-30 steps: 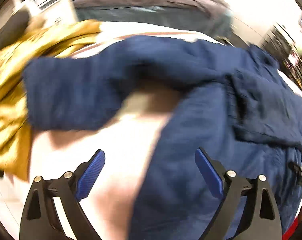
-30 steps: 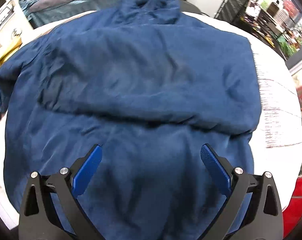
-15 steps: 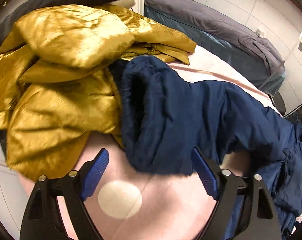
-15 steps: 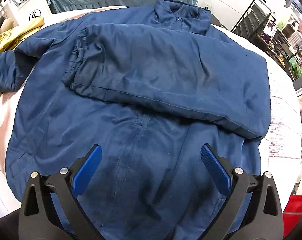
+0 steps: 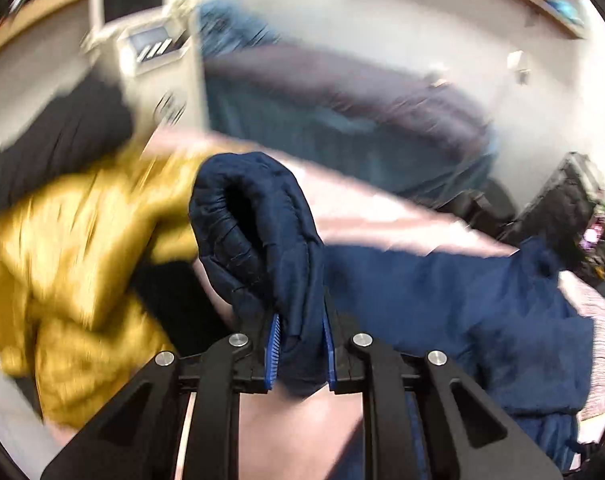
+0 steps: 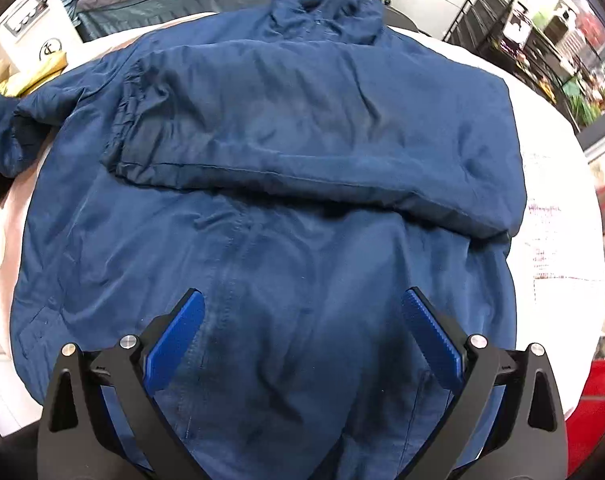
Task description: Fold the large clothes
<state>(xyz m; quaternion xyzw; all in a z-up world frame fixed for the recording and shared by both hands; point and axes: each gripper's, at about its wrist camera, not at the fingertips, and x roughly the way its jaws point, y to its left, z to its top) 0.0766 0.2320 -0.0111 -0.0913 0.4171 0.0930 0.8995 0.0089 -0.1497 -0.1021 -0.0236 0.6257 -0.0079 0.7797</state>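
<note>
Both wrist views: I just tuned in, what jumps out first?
The navy jacket fills the right wrist view, spread flat with one sleeve folded across its chest. The left gripper is shut on the other sleeve's cuff, beside a gold garment. The right gripper hangs open over the hem.

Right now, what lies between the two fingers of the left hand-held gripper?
In the left wrist view, the left hand-held gripper is shut on the navy jacket's sleeve, just behind its cuff opening. Only that fabric lies between them.
</note>
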